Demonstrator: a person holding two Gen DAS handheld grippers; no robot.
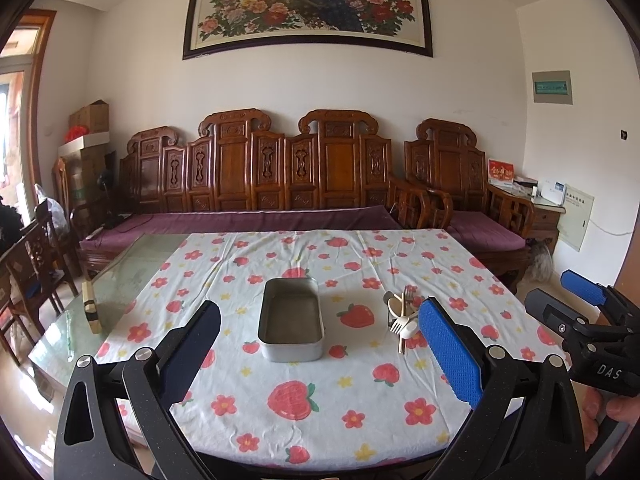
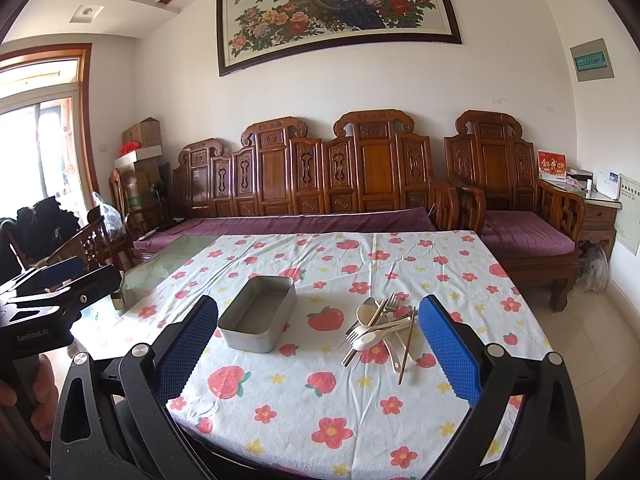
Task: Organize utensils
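An empty grey metal tin stands in the middle of the table. To its right lies a loose pile of utensils: cream plastic spoons and forks, metal cutlery and wooden chopsticks. My left gripper is open and empty, held over the near table edge in front of the tin. My right gripper is open and empty, held over the near edge, with the pile just ahead of its right finger. The right gripper also shows in the left wrist view.
The table wears a white cloth with strawberries and flowers; bare glass shows at its left. A small wooden block lies on the glass. A carved wooden sofa stands behind the table, chairs to the left.
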